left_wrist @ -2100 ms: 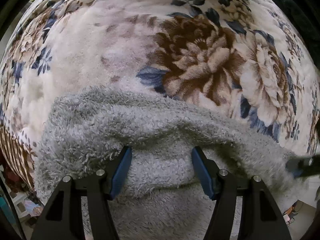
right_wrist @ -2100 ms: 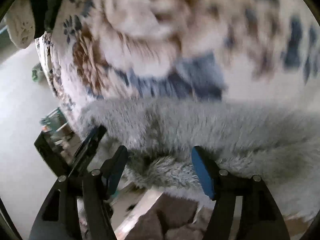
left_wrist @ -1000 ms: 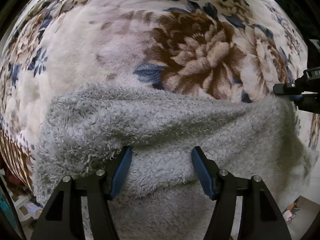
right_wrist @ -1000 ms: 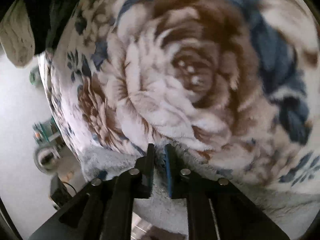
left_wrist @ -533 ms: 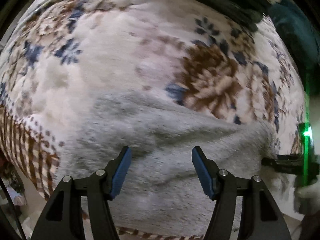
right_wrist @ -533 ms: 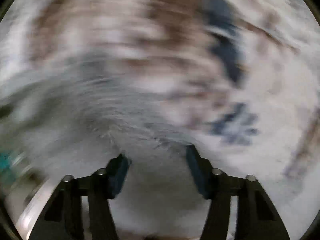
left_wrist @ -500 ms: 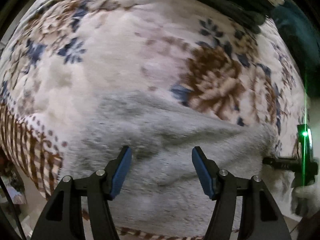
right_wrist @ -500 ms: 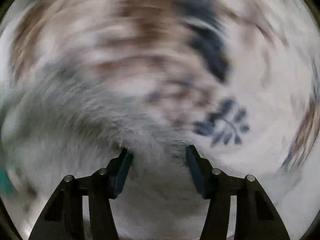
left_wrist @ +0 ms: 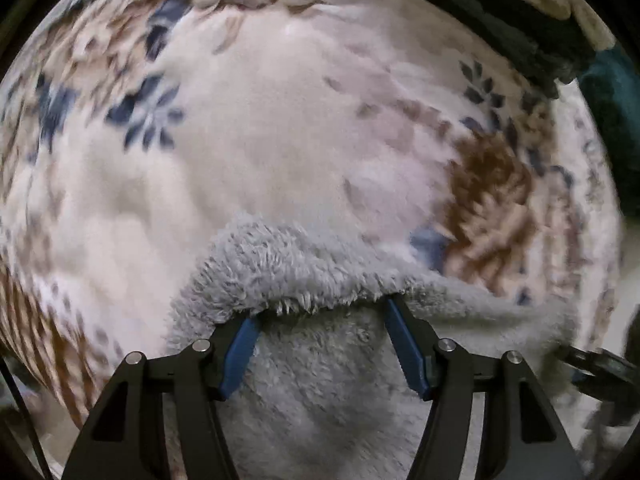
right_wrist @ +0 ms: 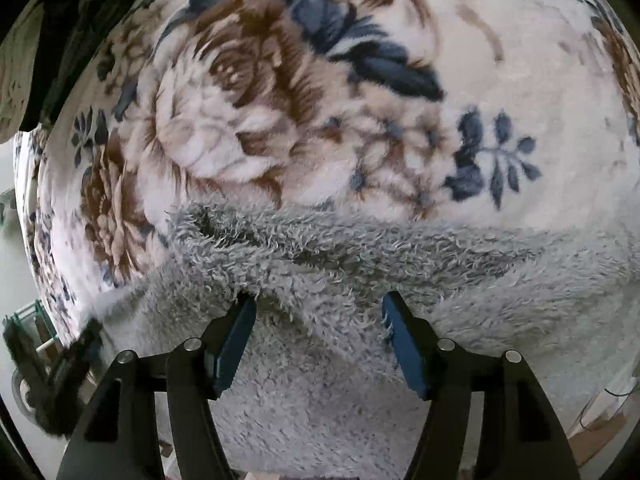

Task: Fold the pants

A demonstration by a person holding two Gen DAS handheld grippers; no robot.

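Note:
The fluffy grey pants (left_wrist: 320,380) lie on a floral blanket near its front edge; they also show in the right wrist view (right_wrist: 340,320). My left gripper (left_wrist: 320,320) is open, its blue fingers (left_wrist: 240,348) wide apart, with the folded grey edge (left_wrist: 288,276) lying over the fingertips. My right gripper (right_wrist: 318,312) is open too, low over the pants, its fingertips partly buried in the pile. The right gripper shows at the right edge of the left wrist view (left_wrist: 600,364). The left gripper shows at the lower left of the right wrist view (right_wrist: 64,368).
The cream blanket with brown and blue flowers (left_wrist: 280,120) covers the bed (right_wrist: 280,100). Dark clothes or bedding lie at the far edge (left_wrist: 500,20) and at the upper left of the right wrist view (right_wrist: 60,20). The floor shows past the blanket's left side (right_wrist: 16,280).
The right gripper, shut on the pants' edge a second ago, has opened and swung over the pants. The left gripper has moved closer; the grey edge now lies over its fingertips.

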